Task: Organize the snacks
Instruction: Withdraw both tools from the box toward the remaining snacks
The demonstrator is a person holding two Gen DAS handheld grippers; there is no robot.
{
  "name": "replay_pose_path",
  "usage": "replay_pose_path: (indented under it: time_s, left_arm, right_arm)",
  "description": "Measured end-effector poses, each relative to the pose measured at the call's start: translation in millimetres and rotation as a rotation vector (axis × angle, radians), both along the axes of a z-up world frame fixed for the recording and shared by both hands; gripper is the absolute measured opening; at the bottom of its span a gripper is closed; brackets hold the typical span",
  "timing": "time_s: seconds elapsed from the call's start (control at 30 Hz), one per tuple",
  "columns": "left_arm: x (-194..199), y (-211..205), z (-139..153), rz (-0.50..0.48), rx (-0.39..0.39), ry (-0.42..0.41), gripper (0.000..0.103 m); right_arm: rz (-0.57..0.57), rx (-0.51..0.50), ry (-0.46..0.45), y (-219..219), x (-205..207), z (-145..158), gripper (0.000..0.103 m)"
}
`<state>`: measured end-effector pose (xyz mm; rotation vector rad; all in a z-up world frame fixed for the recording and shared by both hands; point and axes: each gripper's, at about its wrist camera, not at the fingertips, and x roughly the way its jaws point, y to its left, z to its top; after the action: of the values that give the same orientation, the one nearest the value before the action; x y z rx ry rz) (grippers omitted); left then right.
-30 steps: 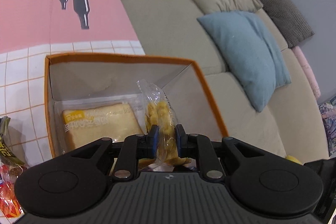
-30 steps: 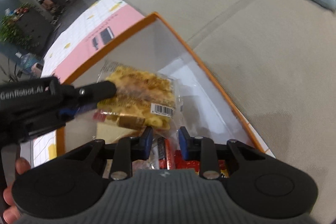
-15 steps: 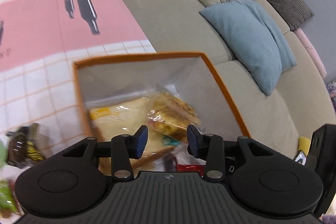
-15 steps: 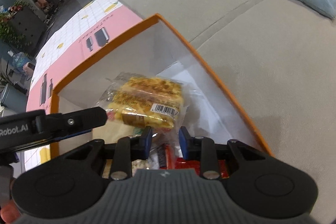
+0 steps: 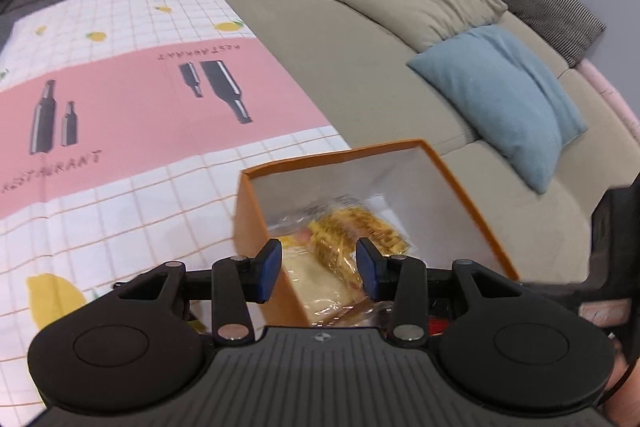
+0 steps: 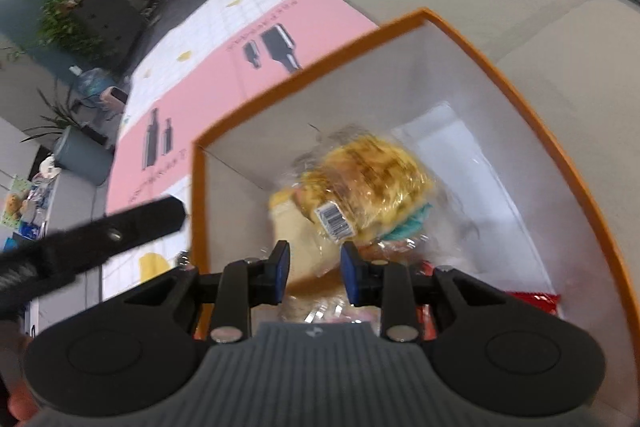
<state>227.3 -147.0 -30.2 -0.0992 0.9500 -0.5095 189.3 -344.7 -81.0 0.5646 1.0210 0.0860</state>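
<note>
An orange box (image 5: 452,173) with white inner walls stands on the tablecloth next to the sofa; it also shows in the right wrist view (image 6: 532,115). Inside lies a clear bag of yellow snack (image 5: 356,227), seen with its barcode in the right wrist view (image 6: 372,183), on top of a wrapped bread slice (image 5: 316,283) and other packets. My left gripper (image 5: 319,269) is open and empty above the box's near left edge. My right gripper (image 6: 313,273) is open and empty over the box.
A pink and white checked tablecloth (image 5: 120,115) covers the table to the left. A beige sofa (image 5: 360,39) with a blue cushion (image 5: 500,99) lies right behind the box. A red packet (image 6: 532,301) lies in the box's near corner.
My left gripper opened and let go of the yellow snack bag, which dropped into the box. The left gripper then pulled back and to the left. My right gripper opened a little wider.
</note>
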Motion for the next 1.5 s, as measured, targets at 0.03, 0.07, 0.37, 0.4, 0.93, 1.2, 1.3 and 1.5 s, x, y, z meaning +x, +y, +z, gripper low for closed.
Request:
replay_pose_path:
  time_s: [0.03,0.07,0.37,0.4,0.93,1.2,1.3,1.5]
  left_arm:
    - [0,2,-1,0.004,0.003,0.001,0.046]
    - [0,4,-1,0.008,0.000,0.003,0.046]
    - [-4,19,0,0.033,-0.014,0.007,0.046]
    - [-5,21,0,0.034,-0.014,0.006,0.046]
    - [-42,44,26,0.021,0.100,-0.119,0.049]
    - [-76,74,39,0.050,0.164,-0.187,0.054]
    - [-89,85,40,0.068,0.208,-0.213,0.056]
    - [-117,109,38,0.064,0.257,-0.290,0.058]
  right_arm:
    - [-0.002,0.004,-0.011,0,2,1,0.027]
    - [-0.008,0.002,-0.017,0,4,2,0.027]
    - [-0.092,-0.096,0.025,-14,29,-18,0.025]
    - [-0.104,-0.129,0.021,-16,31,-18,0.025]
    - [-0.073,-0.231,-0.110,15,-4,38,0.035]
    - [-0.028,-0.279,-0.273,61,-61,77,0.045]
    - [-0.016,-0.290,-0.315,82,-77,81,0.047]
    - [0.027,-0.308,-0.365,123,-107,78,0.049]
